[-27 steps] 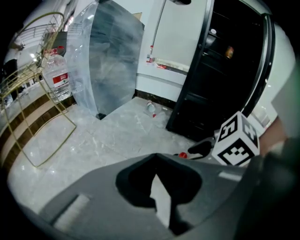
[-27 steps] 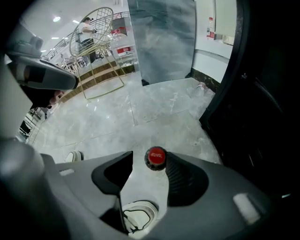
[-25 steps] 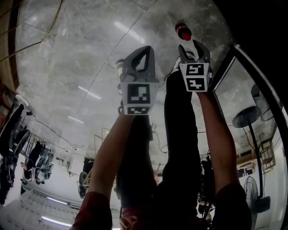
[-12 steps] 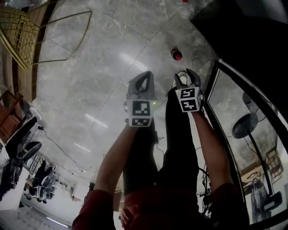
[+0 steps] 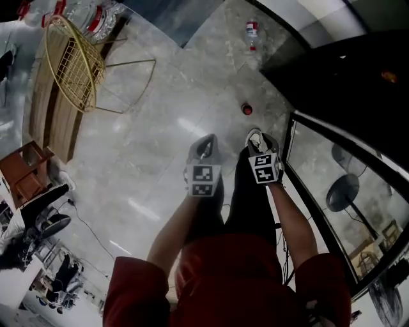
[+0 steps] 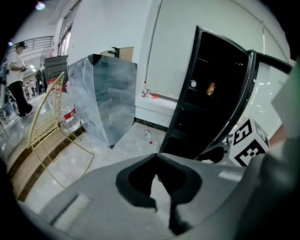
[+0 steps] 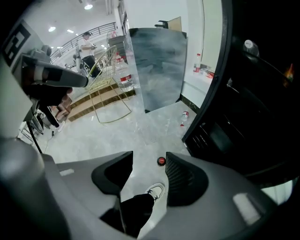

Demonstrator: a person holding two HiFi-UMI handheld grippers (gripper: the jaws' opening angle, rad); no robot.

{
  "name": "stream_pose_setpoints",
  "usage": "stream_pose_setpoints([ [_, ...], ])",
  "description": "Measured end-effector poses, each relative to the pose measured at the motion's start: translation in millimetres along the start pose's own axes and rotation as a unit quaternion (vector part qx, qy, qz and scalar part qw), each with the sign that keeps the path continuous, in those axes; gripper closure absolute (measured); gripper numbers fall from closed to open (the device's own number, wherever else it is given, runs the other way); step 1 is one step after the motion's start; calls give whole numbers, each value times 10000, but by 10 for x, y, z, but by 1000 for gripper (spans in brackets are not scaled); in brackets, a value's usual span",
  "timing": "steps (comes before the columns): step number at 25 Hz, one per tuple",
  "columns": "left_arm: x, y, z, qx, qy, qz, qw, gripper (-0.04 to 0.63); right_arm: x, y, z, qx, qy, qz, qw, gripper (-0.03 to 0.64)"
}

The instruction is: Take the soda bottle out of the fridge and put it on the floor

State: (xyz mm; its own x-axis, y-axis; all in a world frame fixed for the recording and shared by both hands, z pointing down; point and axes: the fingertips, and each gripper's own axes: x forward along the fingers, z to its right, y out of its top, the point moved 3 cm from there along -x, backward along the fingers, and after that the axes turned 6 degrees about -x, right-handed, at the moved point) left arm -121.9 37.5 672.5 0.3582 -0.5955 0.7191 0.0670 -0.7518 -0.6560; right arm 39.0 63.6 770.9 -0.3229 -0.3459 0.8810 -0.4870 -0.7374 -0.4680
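The soda bottle [image 5: 246, 109] stands upright on the grey marble floor, seen from above as a red cap; it also shows in the right gripper view [image 7: 161, 161], through the gap between the jaws. My right gripper [image 5: 261, 135] [image 7: 149, 154] hangs open and empty, well short of the bottle and above it. Left of it, my left gripper [image 5: 207, 138] [image 6: 157, 157] is shut with its tips together, holding nothing. The black fridge [image 5: 345, 70] [image 6: 206, 108] stands open at the right.
The fridge's glass door [image 5: 332, 191] swings out along my right side. A clear plastic bottle [image 5: 252, 30] lies on the floor by the fridge. A gold wire chair [image 5: 77, 60] and large water jugs [image 5: 96, 19] stand far left. My own shoe [image 5: 254, 136] is below the right gripper.
Both grippers have drawn back and up from the soda bottle, which stays standing on the floor. The view has risen, so more of the room shows.
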Motion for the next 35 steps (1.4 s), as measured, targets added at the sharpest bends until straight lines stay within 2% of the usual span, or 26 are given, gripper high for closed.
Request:
stream_pose_setpoints([
  [6,-763,527,93,-117,106,165,9997,595,-914,291,-141,430,-83,185,9989,414],
  [11,-1259,969,218,-9,-6,413,9991,595,-1646,643,-133,817,-252,581,9946,414],
  [15,-1565,1336,334,-16,-137,653,9978,595,-2233,946,-63,1023,-408,992,9890,413],
  [20,-1901,1719,481,67,-268,732,9969,595,-2885,1317,16,1209,-490,1511,9799,413],
  [26,-2344,2179,696,262,-395,1121,9926,595,-3684,1705,196,1334,-911,2106,9641,413],
  [30,-2532,2369,739,397,-251,1308,9903,595,-3976,1877,239,1256,-1015,2433,9564,413],
  [35,-2588,2339,762,419,-303,1287,9903,595,-4003,1901,143,1207,-1028,2561,9536,414],
])
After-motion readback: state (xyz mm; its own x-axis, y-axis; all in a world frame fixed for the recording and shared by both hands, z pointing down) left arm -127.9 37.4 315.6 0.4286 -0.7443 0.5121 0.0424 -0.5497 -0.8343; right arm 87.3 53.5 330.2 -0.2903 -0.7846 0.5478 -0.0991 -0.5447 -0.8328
